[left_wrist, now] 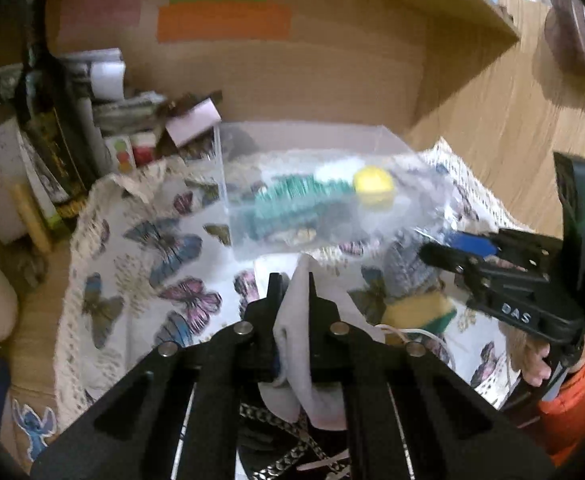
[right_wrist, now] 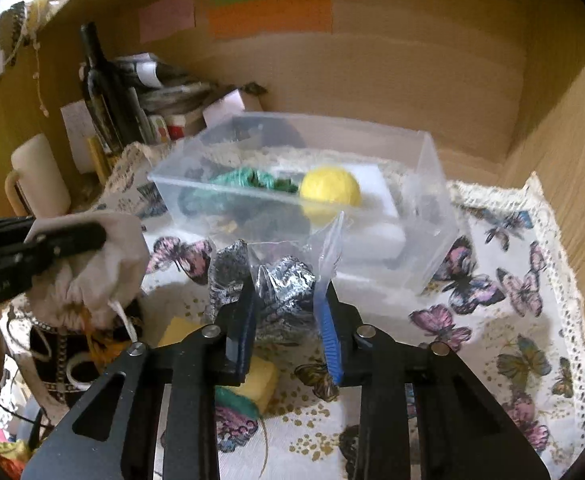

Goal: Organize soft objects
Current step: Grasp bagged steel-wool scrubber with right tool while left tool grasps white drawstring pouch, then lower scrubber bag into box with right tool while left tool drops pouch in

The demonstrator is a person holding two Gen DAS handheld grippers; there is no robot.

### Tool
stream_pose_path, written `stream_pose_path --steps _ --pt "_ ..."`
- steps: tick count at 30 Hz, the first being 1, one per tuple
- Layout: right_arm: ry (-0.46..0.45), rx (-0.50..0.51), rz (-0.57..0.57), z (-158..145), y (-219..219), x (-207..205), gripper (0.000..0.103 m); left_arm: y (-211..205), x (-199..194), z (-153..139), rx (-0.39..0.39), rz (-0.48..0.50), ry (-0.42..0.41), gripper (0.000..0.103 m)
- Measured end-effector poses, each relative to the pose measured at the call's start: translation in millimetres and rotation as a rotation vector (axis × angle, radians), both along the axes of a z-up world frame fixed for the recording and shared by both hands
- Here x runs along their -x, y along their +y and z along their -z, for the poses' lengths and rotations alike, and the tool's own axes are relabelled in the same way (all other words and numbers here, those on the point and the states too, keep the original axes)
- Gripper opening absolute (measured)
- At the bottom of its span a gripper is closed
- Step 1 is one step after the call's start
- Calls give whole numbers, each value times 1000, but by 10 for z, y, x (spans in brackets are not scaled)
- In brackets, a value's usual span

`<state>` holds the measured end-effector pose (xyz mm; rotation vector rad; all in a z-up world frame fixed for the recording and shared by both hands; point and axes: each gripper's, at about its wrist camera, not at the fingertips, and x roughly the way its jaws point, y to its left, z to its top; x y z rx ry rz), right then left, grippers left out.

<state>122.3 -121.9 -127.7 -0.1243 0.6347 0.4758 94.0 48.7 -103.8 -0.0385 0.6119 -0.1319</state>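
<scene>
My left gripper (left_wrist: 292,280) is shut on a white cloth pouch (left_wrist: 304,364), seen from the side in the right wrist view (right_wrist: 92,256), held above the table. My right gripper (right_wrist: 288,284) is shut on a clear plastic bag holding a silvery grey soft item (right_wrist: 280,280); it shows in the left wrist view (left_wrist: 432,248) near the box. A clear plastic box (right_wrist: 424,216) behind holds a yellow ball (right_wrist: 330,186), green yarn (right_wrist: 248,180) and a white sponge (right_wrist: 376,184). A yellow sponge (right_wrist: 258,380) lies on the cloth below.
A butterfly-print tablecloth (right_wrist: 504,320) covers the table. A dark bottle (right_wrist: 100,88), papers and small boxes stand at the back left. A white mug (right_wrist: 40,172) is at the left. A black chain-trimmed bag (right_wrist: 56,360) lies below the pouch. Wooden walls enclose the back and right.
</scene>
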Motion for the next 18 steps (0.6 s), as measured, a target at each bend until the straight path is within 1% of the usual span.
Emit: stream_pose_path --steps 7,10,13,18 --pt "-87 -41 21 -279 -139 122 26 66 -33 -339 14 -20 -95 7" --pt "-121 -61 35 -403 -188 123 26 91 -102 -454 35 -24 -117 7" --pt "-157 -74 47 -527 -218 106 26 92 -175 -565 27 -41 -144 7" --pt "-219 -73 73 -732 -217 26 26 85 -328 -692 55 -38 -157 7"
